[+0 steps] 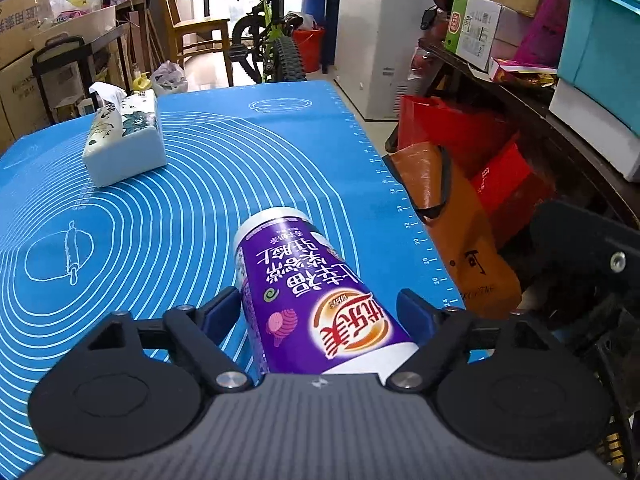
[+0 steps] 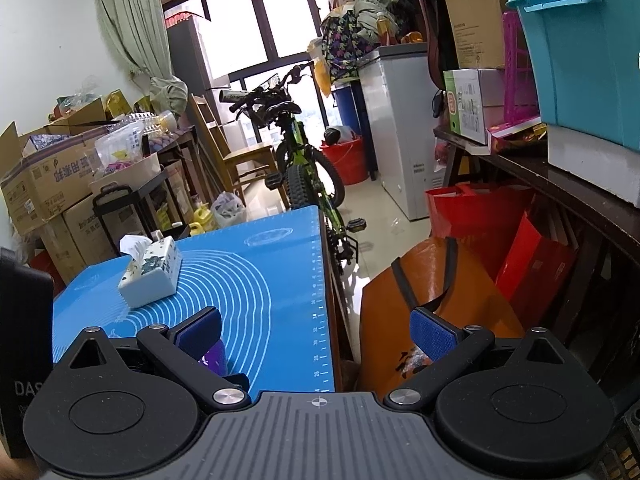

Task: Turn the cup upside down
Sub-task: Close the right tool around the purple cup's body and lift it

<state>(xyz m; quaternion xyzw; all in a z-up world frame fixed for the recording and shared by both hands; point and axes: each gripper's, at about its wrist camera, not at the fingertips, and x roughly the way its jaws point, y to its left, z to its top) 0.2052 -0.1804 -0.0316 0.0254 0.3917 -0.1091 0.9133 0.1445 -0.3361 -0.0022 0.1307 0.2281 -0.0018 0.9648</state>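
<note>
A purple paper cup (image 1: 308,292) with red and white lettering lies between the fingers of my left gripper (image 1: 320,306), tilted forward with its white rim end toward the blue mat (image 1: 168,216). The left finger touches the cup; the right finger stands a little off it, so the jaws look open around the cup. My right gripper (image 2: 316,330) is open and empty, held above the mat's right edge. A sliver of the purple cup (image 2: 214,354) shows behind its left finger.
A white floral tissue box (image 1: 126,138) stands on the mat at the far left, also in the right wrist view (image 2: 150,272). The mat's right edge (image 1: 404,208) drops to orange and red bags (image 1: 452,216). A bicycle (image 2: 304,168) and stacked boxes stand beyond.
</note>
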